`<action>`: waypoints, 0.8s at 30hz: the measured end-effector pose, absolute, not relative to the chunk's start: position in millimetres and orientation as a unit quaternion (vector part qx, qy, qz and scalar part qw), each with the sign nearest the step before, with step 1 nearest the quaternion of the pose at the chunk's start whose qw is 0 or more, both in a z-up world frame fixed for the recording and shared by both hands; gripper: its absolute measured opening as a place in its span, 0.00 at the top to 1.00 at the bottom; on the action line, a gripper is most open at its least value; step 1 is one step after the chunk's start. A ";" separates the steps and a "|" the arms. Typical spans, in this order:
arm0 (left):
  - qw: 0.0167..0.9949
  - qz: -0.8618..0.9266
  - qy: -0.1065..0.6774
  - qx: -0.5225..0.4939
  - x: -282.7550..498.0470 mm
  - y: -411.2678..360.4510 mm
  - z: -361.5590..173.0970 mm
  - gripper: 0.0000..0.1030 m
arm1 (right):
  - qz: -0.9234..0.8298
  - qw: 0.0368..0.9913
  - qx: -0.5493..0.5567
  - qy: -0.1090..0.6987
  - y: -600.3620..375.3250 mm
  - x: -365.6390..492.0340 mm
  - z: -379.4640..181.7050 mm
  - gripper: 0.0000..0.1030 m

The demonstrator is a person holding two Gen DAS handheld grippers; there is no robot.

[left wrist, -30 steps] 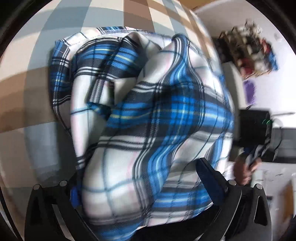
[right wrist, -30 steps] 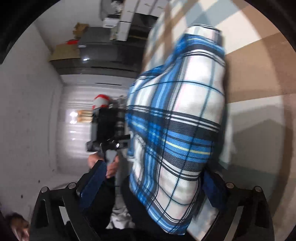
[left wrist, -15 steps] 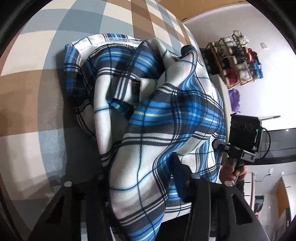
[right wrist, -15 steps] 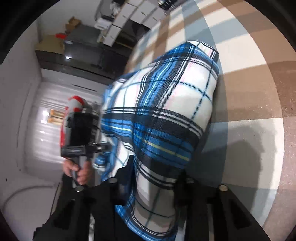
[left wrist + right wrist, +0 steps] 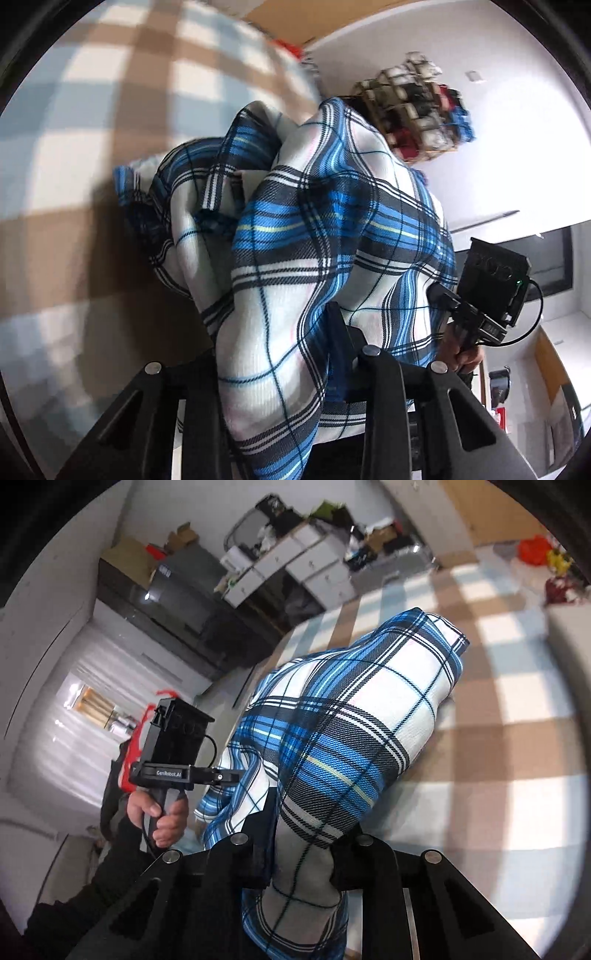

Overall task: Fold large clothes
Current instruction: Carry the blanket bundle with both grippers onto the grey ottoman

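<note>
Your grippers are matte black. The left gripper [image 5: 273, 369] has angular finger frames with round silver screws, and dark blue pads [image 5: 338, 343]. The right gripper [image 5: 301, 845] matches it. Each handle carries a boxy black module; one bar reads "GenRobot.AI", with a thin black cable looping off. Your sleeve [image 5: 110, 864] is black.

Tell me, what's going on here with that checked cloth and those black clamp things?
A person is folding a large blue, white and black plaid garment on a bed covered with a beige, white and pale-blue checked sheet. Each hand holds a black two-finger gripper. The left gripper and the right gripper each have a bunch of the plaid cloth between their jaws, which are closing on it. Part of the garment hangs lifted between them; its far end looks to rest on the sheet.
</note>
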State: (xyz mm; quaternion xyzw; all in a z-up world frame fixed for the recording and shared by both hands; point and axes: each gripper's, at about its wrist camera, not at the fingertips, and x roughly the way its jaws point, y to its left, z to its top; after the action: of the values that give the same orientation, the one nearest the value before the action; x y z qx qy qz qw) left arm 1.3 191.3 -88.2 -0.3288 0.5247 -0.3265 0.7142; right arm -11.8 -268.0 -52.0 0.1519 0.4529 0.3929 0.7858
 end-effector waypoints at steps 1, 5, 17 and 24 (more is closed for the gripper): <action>0.714 -0.334 0.522 -0.327 4.9 183.2 -83.4 0.75 | 0.389 0.791 0.152 0.447 -277.0 -11.8 -44.6 0.80; 0.721 -0.375 0.497 -0.305 23.0 124.4 -42.1 0.75 | 0.366 0.818 0.147 0.420 -340.0 -11.3 -1.2 0.80; 0.732 -0.385 0.459 -0.324 68.4 -105.7 -72.9 0.75 | 0.151 0.857 0.151 0.470 -570.4 52.7 2.9 0.73; 0.743 -0.368 0.465 -0.310 54.4 -100.6 -104.6 0.75 | -0.015 0.839 0.015 0.544 -602.9 71.3 -46.7 0.34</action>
State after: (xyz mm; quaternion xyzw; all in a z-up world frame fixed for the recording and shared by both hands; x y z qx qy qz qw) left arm 54.4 -100.6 -104.6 -0.3101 0.4649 -0.3682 0.7430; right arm 71.3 -602.9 -46.7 0.0148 0.5442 -0.0150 0.8387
